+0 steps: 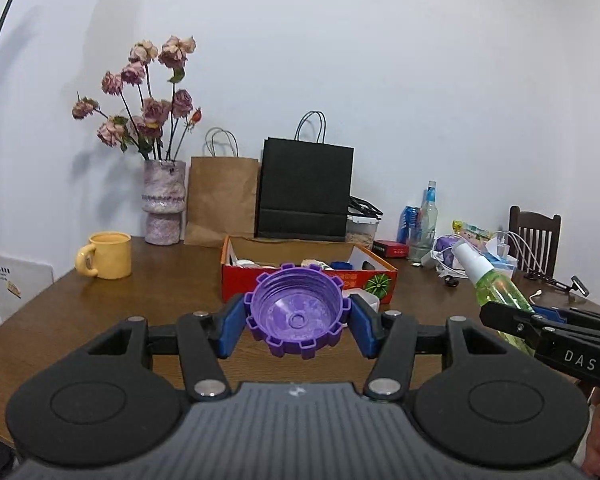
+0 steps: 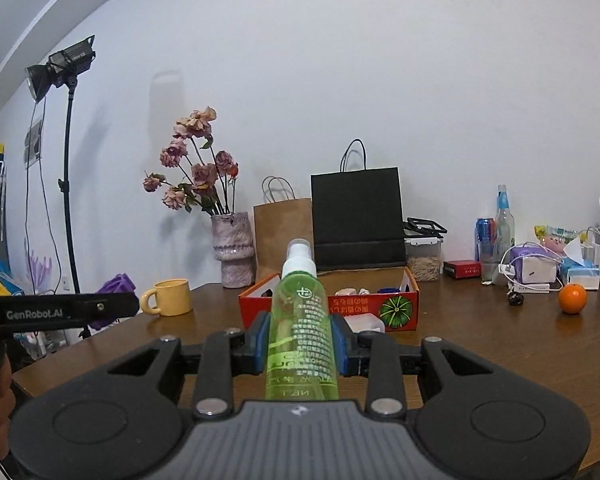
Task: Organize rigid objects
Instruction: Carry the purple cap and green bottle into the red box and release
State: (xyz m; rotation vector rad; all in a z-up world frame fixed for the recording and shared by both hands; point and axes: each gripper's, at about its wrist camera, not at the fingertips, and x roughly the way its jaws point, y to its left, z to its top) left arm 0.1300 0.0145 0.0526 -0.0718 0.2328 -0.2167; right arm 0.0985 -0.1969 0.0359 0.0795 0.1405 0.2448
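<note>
On the brown wooden table (image 1: 172, 292), from left to right: a yellow ceramic mug (image 1: 107, 255) at the left edge; a mottled pink-and-white vase (image 1: 164, 203) of dried pink roses (image 1: 148, 96) by the wall; a brown paper bag (image 1: 221, 200) and a black paper bag (image 1: 305, 190) standing side by side; and, in front of both bags, an open red cardboard box (image 1: 374, 280) printed with a green squash, holding several small items too small to identify. Above the table, before the box, the left gripper (image 1: 296, 326) has its blue-padded jaws clamped on the notched sides of a purple plastic screw cap (image 1: 296, 312), its open threaded interior facing the camera. Farther right, the right gripper (image 2: 300, 346) has its jaws closed around the middle of a translucent green spray bottle (image 2: 300, 320) with a white nozzle, pointing toward the box. At far right on the table, well apart from the box, lies an orange fruit (image 2: 572, 298), near bottles and cans by the wall.
</note>
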